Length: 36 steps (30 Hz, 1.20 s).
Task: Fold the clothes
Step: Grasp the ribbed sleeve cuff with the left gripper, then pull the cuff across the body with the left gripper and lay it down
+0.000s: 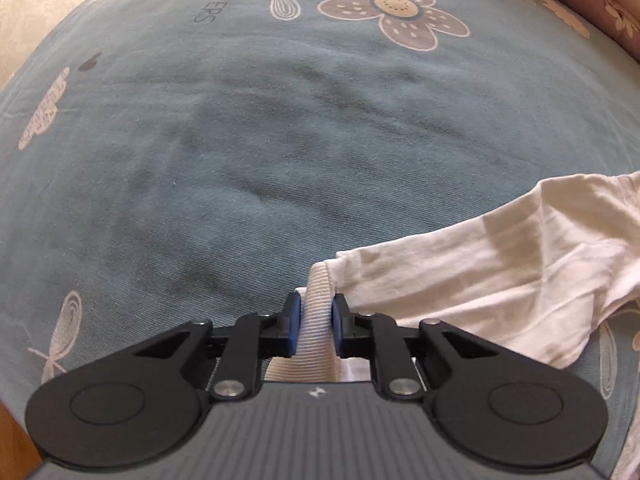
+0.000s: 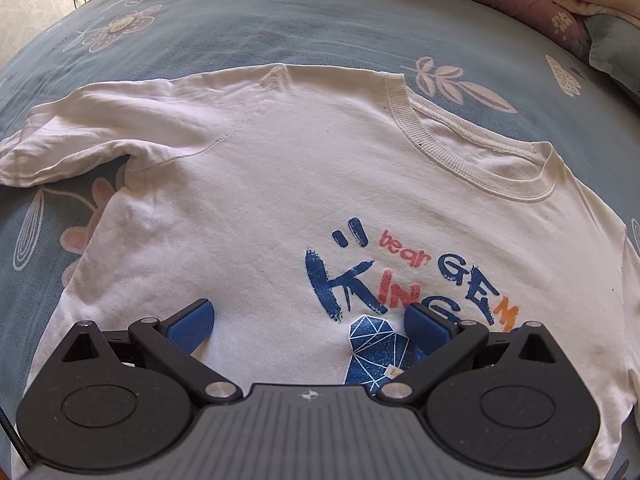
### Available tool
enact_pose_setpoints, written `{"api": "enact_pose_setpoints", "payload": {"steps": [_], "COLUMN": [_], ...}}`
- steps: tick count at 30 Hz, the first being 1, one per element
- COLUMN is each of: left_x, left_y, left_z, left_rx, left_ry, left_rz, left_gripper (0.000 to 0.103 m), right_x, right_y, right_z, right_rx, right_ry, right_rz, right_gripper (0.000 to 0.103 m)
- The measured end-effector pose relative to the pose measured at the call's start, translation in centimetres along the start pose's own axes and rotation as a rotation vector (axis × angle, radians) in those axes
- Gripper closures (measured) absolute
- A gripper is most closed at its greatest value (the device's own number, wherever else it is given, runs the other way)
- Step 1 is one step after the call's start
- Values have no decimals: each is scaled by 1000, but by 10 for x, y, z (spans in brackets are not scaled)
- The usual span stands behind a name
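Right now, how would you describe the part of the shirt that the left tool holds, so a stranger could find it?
On the blue flowered bedsheet lies a white T-shirt. Follow its long left sleeve to the end. There the ribbed cuff, unlike the smooth cloth beside it, sits pinched in the left tool.

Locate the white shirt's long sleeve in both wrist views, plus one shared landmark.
Left wrist: the sleeve runs in from the right edge to lower centre; its ribbed cuff sits pinched in the left claw.
Right wrist: the sleeve lies at upper left, stretching toward the left edge; its cuff is out of frame.
Shared landmark: the blue floral bedsheet under the shirt.
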<state>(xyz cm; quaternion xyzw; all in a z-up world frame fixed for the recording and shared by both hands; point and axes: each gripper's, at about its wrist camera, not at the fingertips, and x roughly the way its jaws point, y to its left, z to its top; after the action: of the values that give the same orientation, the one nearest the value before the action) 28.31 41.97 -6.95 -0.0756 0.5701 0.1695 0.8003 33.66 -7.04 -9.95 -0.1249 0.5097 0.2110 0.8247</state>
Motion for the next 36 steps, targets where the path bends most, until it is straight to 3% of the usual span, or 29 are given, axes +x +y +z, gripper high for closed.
{"api": "enact_pose_setpoints", "payload": {"steps": [2, 4, 7, 8, 10, 12, 14, 17, 18, 20, 21, 22, 24, 27, 33, 36], "left_x": [-6, -9, -19, -24, -33, -36, -30, -18, -14, -5, -5, -5, -14, -37, -26, 1], "left_y": [5, 14, 9, 3, -11, -37, -66, -97, -101, -96, -89, -80, -69, -83, -167, -209], "left_z": [4, 7, 11, 12, 12, 10, 5, -9, -14, -25, -27, -29, -23, -3, 49, 61], "left_rx": [-47, -72, -60, -49, -24, -2, 48, 125, 149, 195, 178, 152, 86, 97, 71, 93], "left_ry": [-32, -35, -48, -68, -113, -135, -122, -94, -84, -59, -50, -43, -18, -76, 9, 87], "left_rz": [41, 79, 124, 101, 42, -73, -175, -233, -212, -94, -60, -32, -26, -190, -728, -805], "left_gripper": [87, 74, 75, 73, 59, 52, 51, 49, 49, 47, 37, 33, 40, 37, 35, 34], "right_x": [0, 0, 0, -1, -1, -1, 0, 0, 0, -1, -1, -3, -7, -16, -2, 11], "right_y": [0, -1, -2, -1, -1, 0, 0, 0, 0, -1, -1, 0, 1, 9, 55, 71], "right_z": [0, 0, -1, -1, -2, -3, -3, -3, -3, -3, -3, -2, 1, 13, 61, 64], "right_rx": [2, 2, 2, 2, 7, 12, 14, 11, 10, 1, -4, -8, -15, -37, -157, -232], "right_ry": [1, 2, -4, -7, -14, -20, -22, -23, -23, -22, -22, -30, -47, -114, -210, -188], "right_rz": [2, 5, 9, 8, 3, -2, -6, -4, -2, 3, 4, 6, 9, 32, 211, 250], "right_gripper": [0, 0, 0, 0, 0, 0, 0, 0, 0, 0, 0, 0, 0, 0, 0, 0]}}
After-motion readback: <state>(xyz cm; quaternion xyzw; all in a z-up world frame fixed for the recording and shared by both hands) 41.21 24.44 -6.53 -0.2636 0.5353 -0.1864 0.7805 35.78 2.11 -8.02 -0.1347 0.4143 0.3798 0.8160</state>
